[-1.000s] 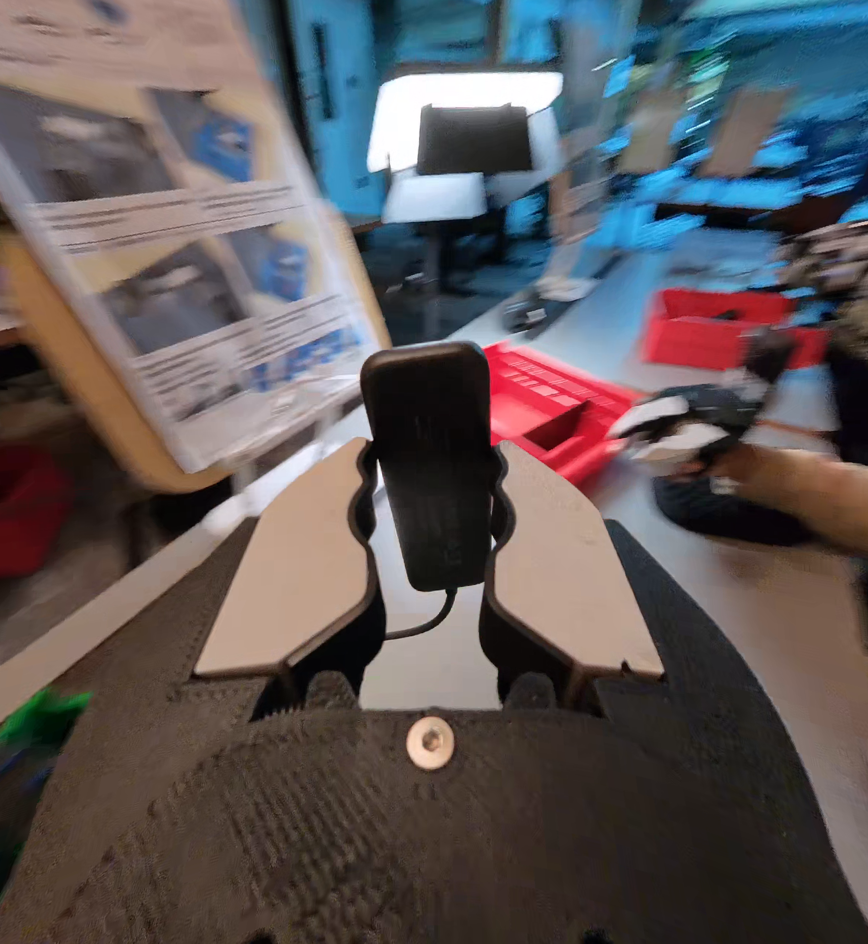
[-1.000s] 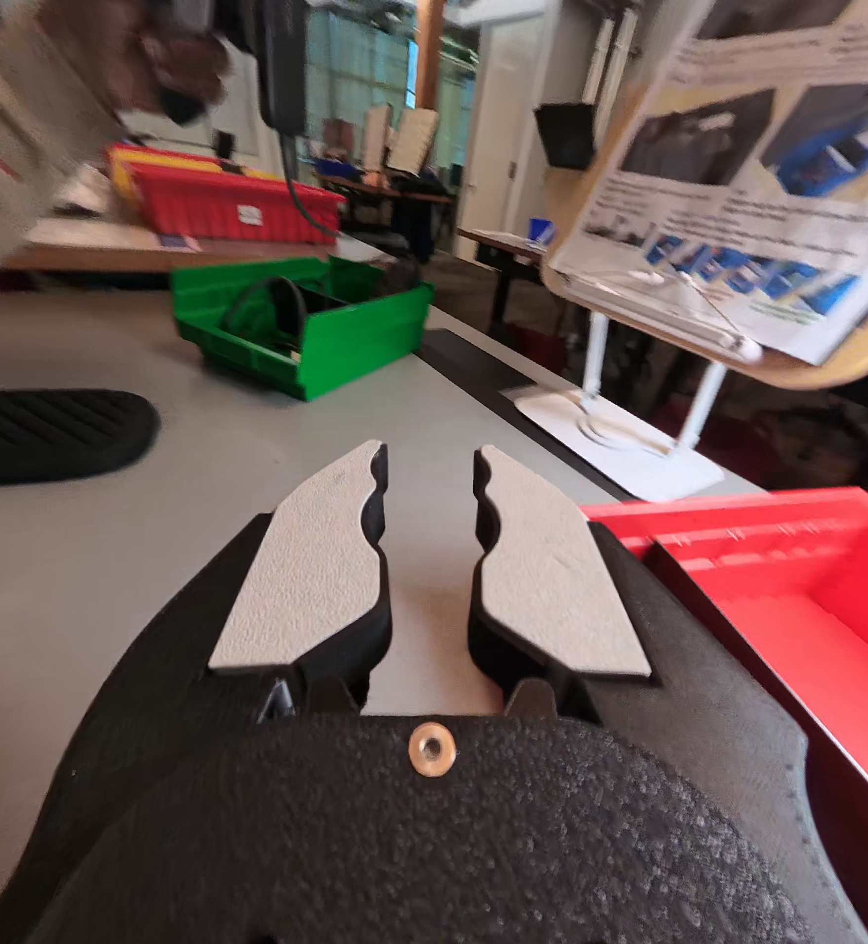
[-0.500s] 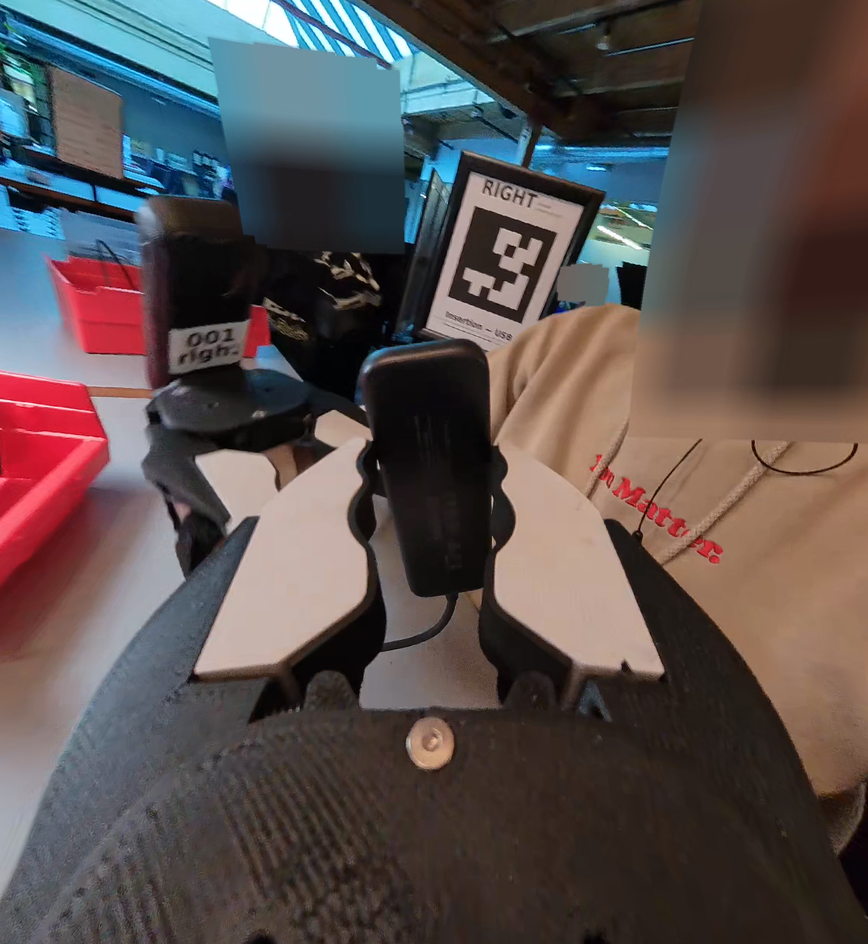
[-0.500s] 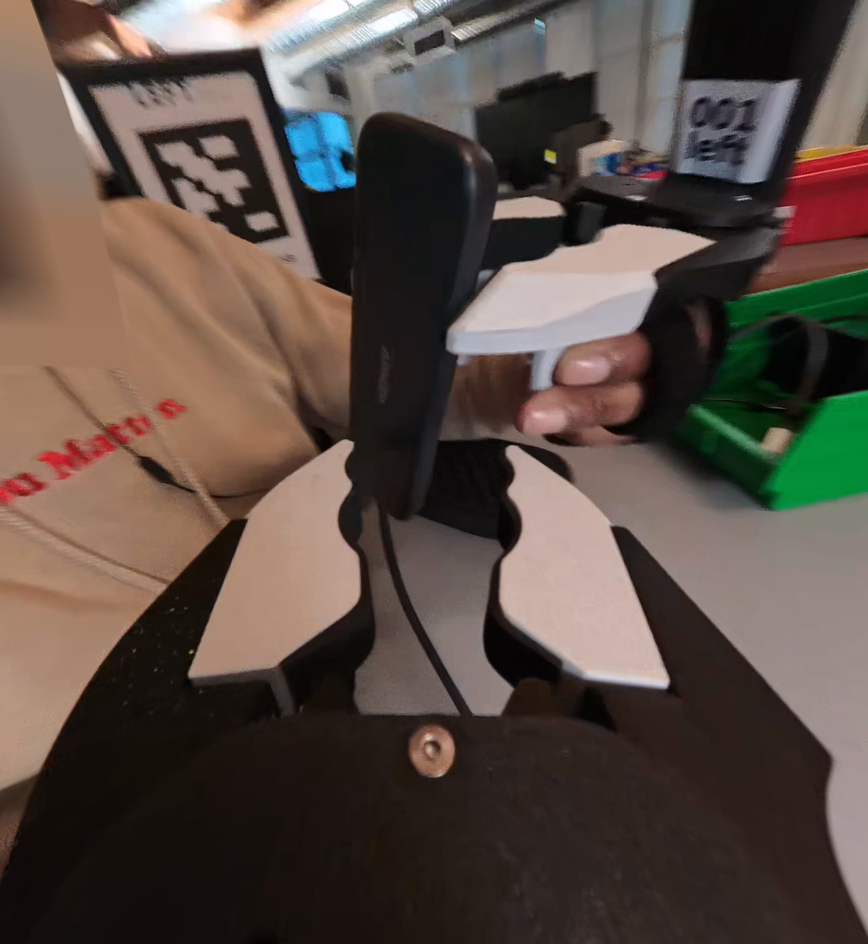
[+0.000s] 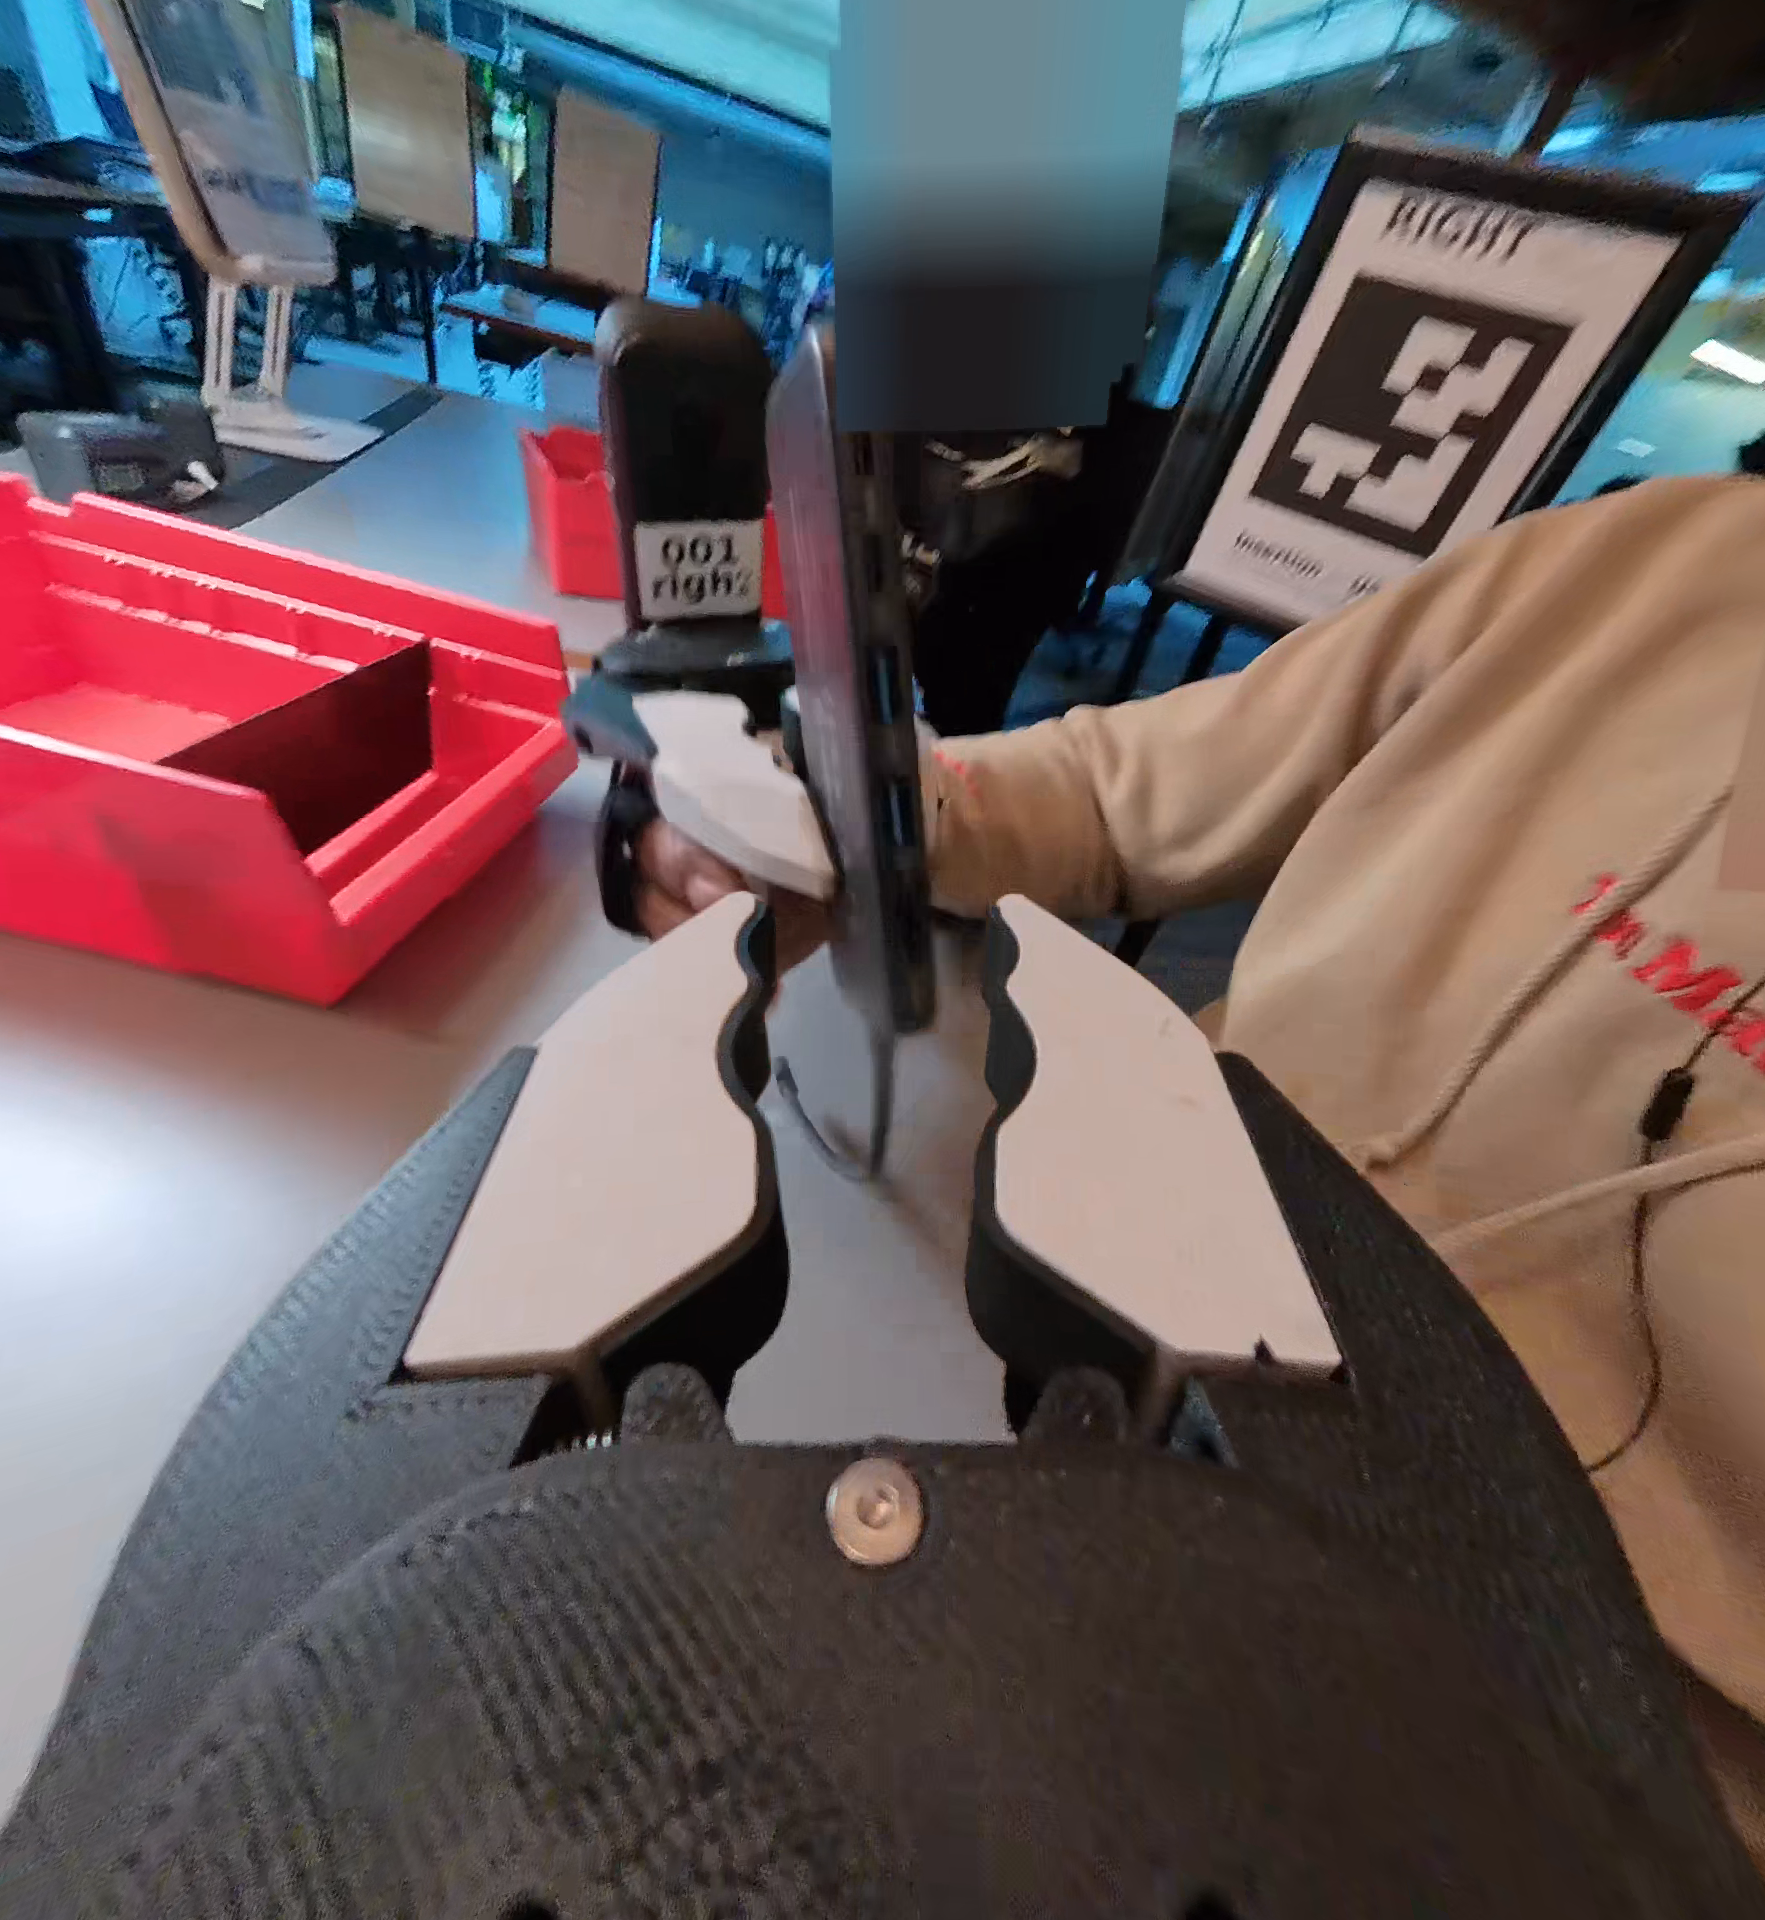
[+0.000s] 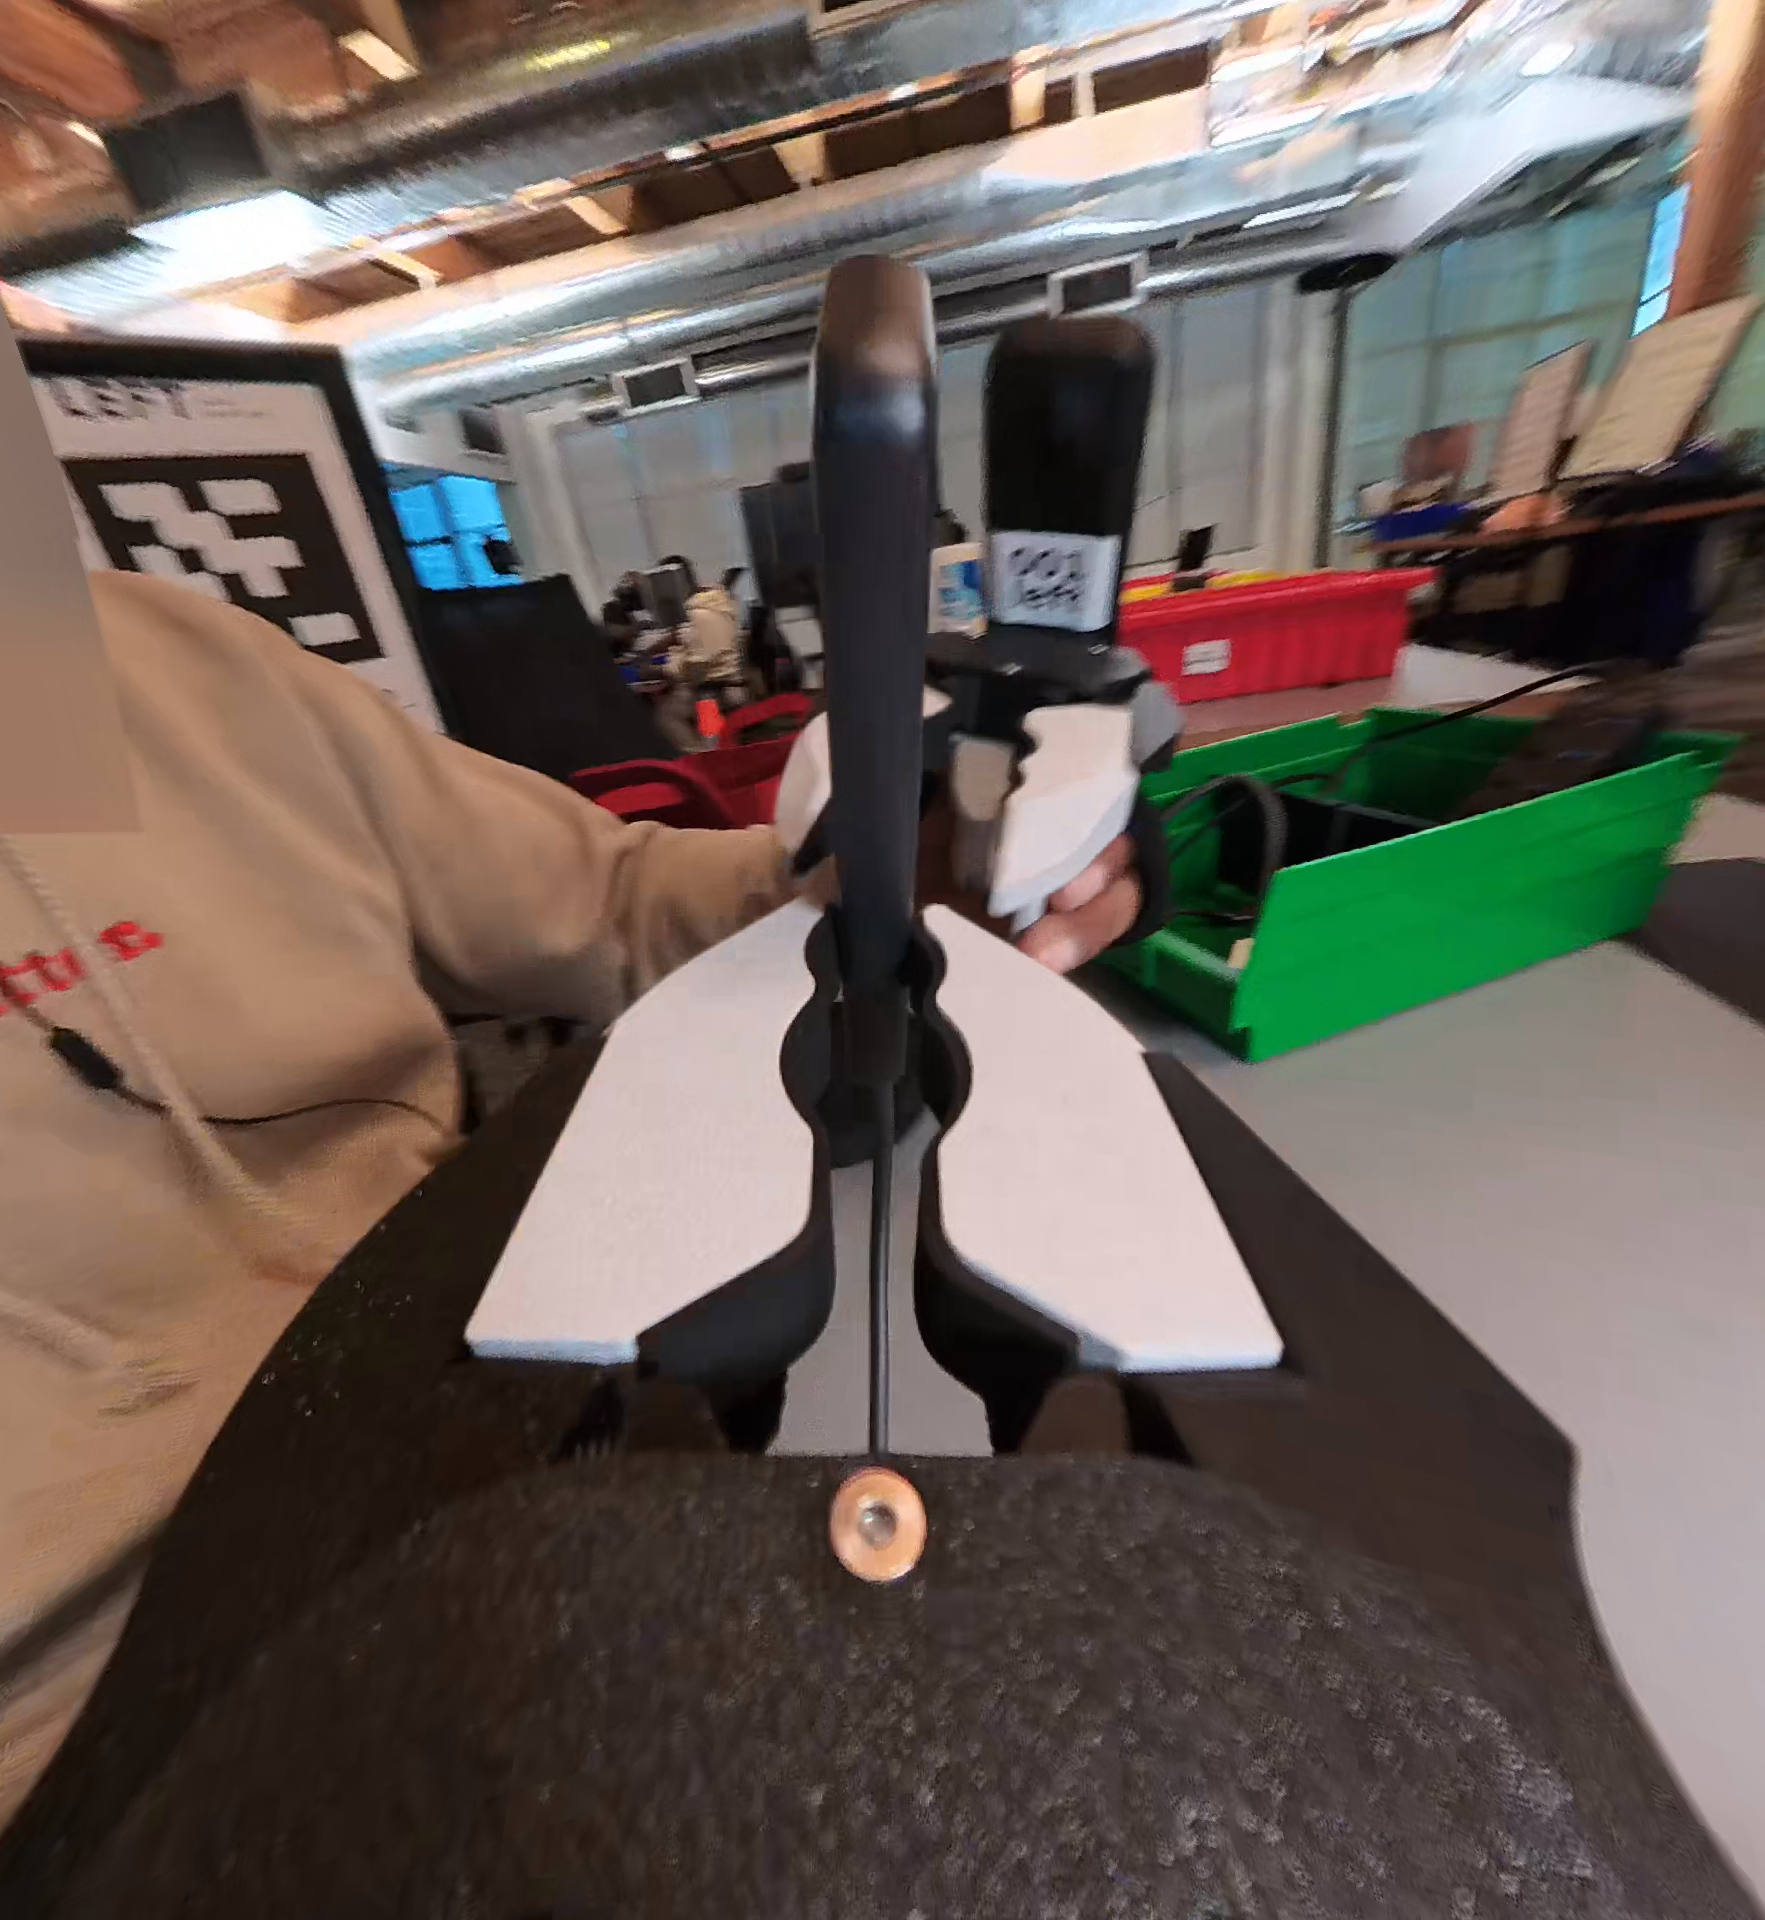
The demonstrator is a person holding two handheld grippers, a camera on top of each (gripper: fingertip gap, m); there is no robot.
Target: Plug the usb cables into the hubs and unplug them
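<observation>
A black USB hub (image 6: pixel 873 623) stands upright and edge-on between my right gripper's (image 6: pixel 873 914) pads, which are shut on its lower end. Its thin black cable (image 6: pixel 880 1299) hangs down between the fingers. In the left wrist view the same hub (image 5: pixel 857 675) shows its row of ports, with one finger of the right gripper (image 5: pixel 732 800) pressed on its side. My left gripper (image 5: pixel 873 914) is open, its fingertips either side of the hub's lower end without touching it. The left gripper also shows behind the hub in the right wrist view (image 6: pixel 1044 810).
A red bin (image 5: pixel 234 727) with a black divider stands on the grey table (image 5: pixel 130 1143) to the left. A green bin (image 6: pixel 1429 883) holding cables stands to the right. A person in a beige sweatshirt (image 5: pixel 1480 831) is close by, with black-and-white marker signs (image 5: pixel 1408 395) behind.
The hub has passed from my left gripper to my right. The right gripper closed on it, and the left gripper opened and let go. Both grippers swung towards the person.
</observation>
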